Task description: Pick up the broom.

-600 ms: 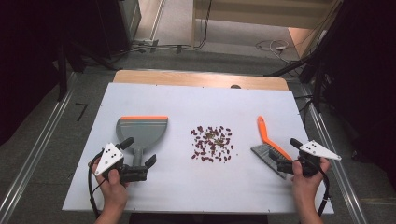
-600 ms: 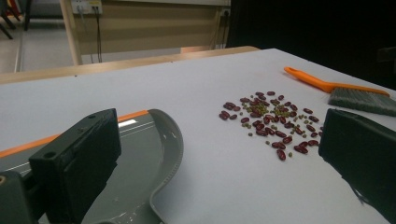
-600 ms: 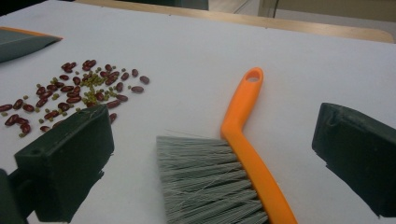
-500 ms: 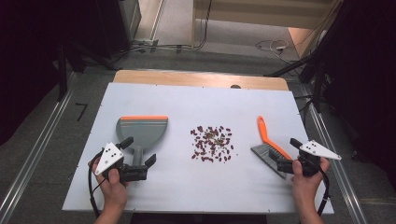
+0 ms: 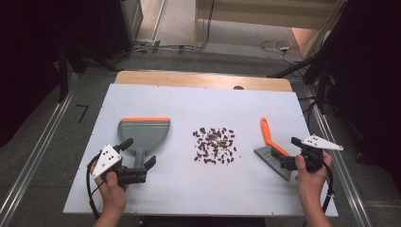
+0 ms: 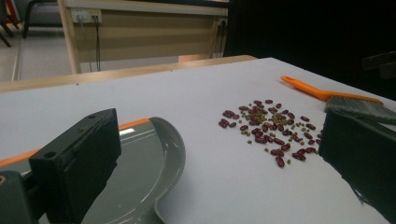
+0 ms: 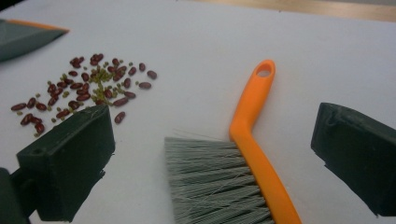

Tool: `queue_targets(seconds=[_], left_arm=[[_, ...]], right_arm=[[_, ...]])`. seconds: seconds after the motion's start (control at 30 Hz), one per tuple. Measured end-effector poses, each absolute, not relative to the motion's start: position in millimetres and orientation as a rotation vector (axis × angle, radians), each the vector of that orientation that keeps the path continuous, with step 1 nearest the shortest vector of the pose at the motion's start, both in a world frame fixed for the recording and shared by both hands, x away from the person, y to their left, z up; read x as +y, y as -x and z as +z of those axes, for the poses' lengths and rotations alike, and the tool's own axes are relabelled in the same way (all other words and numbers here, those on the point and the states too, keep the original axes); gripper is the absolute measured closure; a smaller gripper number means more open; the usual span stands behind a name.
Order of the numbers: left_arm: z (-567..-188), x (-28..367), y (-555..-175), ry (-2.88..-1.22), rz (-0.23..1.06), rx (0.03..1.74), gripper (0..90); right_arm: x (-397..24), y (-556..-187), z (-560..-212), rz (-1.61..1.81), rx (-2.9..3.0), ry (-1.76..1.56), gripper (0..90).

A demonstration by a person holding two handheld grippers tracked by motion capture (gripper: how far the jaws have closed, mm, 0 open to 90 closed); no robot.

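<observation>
A: Near edge first. Left gripper (image 5: pixel 142 166) sits nearest the person, jaws spread wide, nothing pinched; the dustpan (image 5: pixel 142 135) handle runs between them, pads not on it as far as I can tell.

B: And the right gripper (image 5: pixel 287 160)?

A: Same, jaws wide apart w/ the brush (image 7: pixel 243 163) between them: orange handle and grey bristles in the gap, no contact yet.

B: Where's everything vs the beans (image 5: pixel 215 145)?

A: Beans are mid-table in a loose pile. Dustpan lies left of the beans, orange lip on its far side. Brush lies right of the beans, well apart, handle tip pointing away.

B: Risks?

A: I'd say: closing on bristles instead of the handle, so the brush twists or slips. On the left, closing off-centre on the thin handle tips the pan. Sweeping too fast probably scatters beans; they're round, they roll.

B: Room to move?

A: Plenty of bare table (image 5: pixel 189 99) beyond the beans toward the far edge. The right edge is close to the brush, though, so a wide backswing there could push stuff off. Near edge is just behind both hands, so little room to pull back.
</observation>
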State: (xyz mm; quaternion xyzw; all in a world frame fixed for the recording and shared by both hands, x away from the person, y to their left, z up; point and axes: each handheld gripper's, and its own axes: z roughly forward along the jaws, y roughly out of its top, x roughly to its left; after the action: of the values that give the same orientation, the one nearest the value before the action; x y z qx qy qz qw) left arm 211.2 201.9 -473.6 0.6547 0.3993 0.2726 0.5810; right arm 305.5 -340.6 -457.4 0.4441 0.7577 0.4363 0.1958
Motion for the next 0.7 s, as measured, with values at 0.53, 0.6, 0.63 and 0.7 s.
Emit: queue_targets(seconds=[0.53, 0.6, 0.63, 0.7], left_arm=[[-470, 203, -217, -1.544, 0.556, 0.937, 0.0], [-470, 202, -217, -1.550, 0.559, 0.939, 0.0], [-470, 201, -217, -1.553, 0.561, 0.939, 0.0], [-471, 200, -216, -1.552, 0.572, 0.937, 0.0]], right_arm=[[-314, -368, -436, 1.015, 2.342, -1.353, 8.9], [-312, -372, -436, 0.999, 2.368, -1.352, 13.7], [-311, -379, -437, 1.001, 2.428, -1.349, 18.5], [-309, -384, -439, 0.974, 2.467, -1.380, 24.2]])
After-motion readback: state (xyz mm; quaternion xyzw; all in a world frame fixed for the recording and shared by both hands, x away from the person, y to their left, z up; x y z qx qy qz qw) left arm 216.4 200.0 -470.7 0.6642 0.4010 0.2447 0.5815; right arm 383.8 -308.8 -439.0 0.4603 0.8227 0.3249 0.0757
